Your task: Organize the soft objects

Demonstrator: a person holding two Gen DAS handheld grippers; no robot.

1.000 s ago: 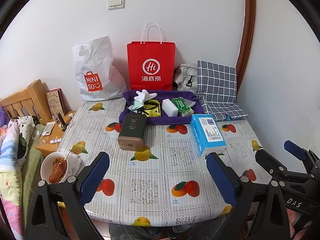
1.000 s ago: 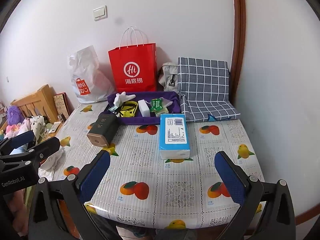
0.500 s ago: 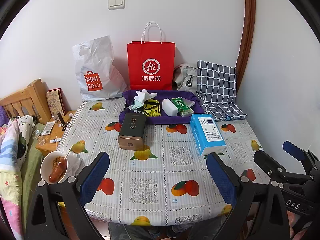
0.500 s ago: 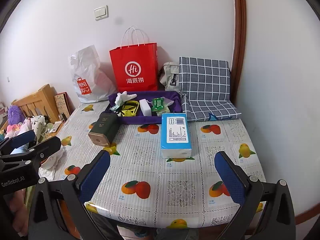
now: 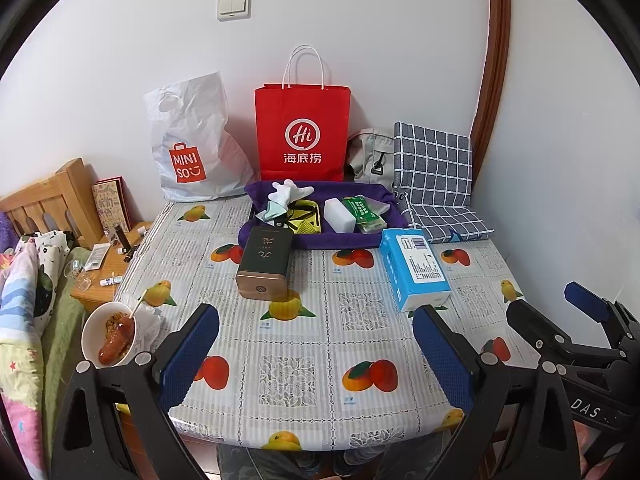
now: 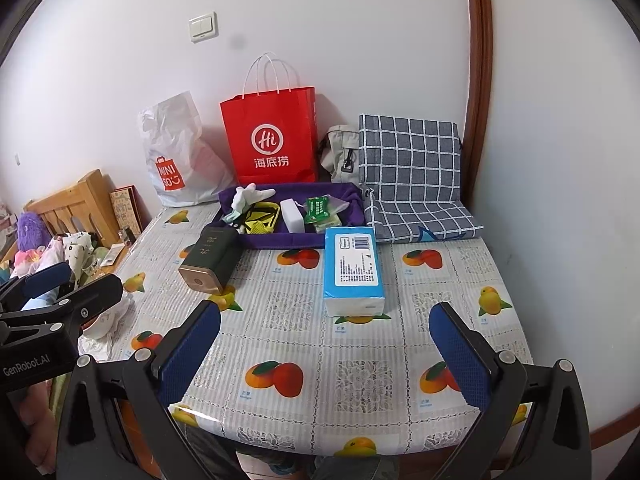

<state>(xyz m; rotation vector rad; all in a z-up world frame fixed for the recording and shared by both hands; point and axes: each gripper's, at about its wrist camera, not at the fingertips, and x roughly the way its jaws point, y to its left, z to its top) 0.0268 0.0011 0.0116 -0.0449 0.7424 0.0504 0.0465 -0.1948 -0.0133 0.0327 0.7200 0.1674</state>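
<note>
A purple fabric tray sits at the back of the table, holding white gloves, a yellow-black item, a white sponge block and a green packet. In front of it lie a blue tissue pack and a dark green tin. My left gripper and right gripper hover over the near table edge, both open with nothing between the fingers.
A red paper bag, a white Miniso bag, a beige pouch and a checked cushion stand along the back wall. A food bowl sits at the table's left edge beside a wooden bed and nightstand.
Both grippers drifted very slightly; the objects on the table stay where they were.
</note>
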